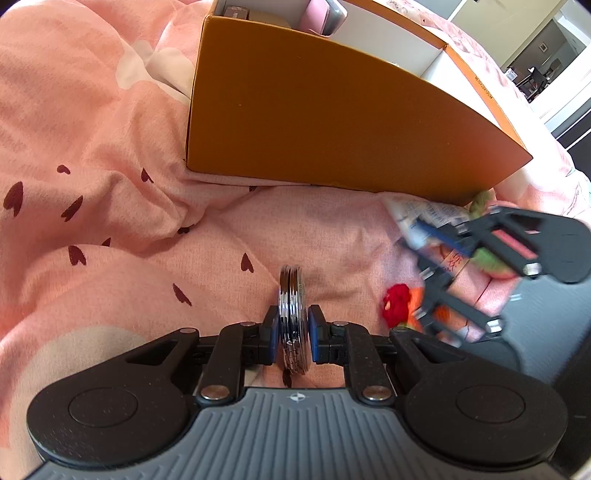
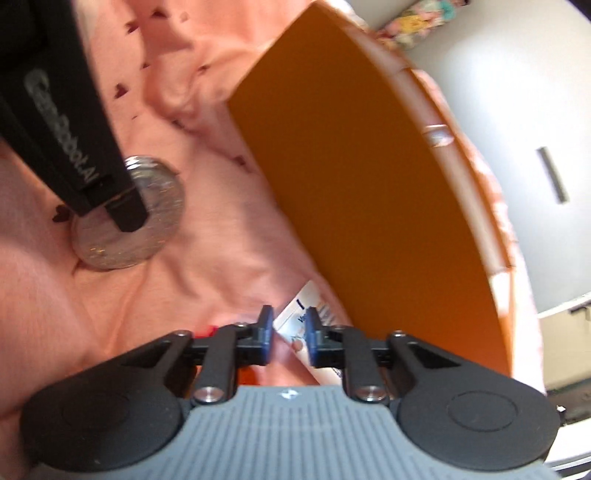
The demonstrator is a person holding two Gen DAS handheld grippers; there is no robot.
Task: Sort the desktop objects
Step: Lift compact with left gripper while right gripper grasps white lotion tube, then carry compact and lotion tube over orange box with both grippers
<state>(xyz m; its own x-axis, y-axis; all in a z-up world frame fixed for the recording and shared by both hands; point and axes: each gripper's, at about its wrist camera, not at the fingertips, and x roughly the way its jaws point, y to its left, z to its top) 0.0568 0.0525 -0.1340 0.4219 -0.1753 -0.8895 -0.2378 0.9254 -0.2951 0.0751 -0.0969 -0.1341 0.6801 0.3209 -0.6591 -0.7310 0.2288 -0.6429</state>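
Left hand-held gripper [image 1: 291,330]: its blue pads are closed tight on a silver compact mirror [image 1: 293,317], held on edge just above the pink bedspread [image 1: 110,206]; the right wrist view shows the mirror's round glittery face with a black finger across it.

Right hand-held gripper [image 2: 287,334]: its jaws stand slightly apart on either side of a white tube [image 2: 295,325] with blue print; the blurred view does not settle whether the pads touch it.

Beside the right hand-held gripper: a small red item [image 1: 396,303] and something orange lie on the bedspread, partly hidden by the black fingers.

Bedspread: pink, rumpled, scattered with dark red hearts, it carries everything in view.

Orange box [image 1: 332,118]: open-topped, it sits on the bedspread beyond both hand-held grippers, its plain near wall facing them.

Inside the box: white dividers split it into compartments; a pink item [image 1: 314,16] shows in a far one, other contents too cut off to name.
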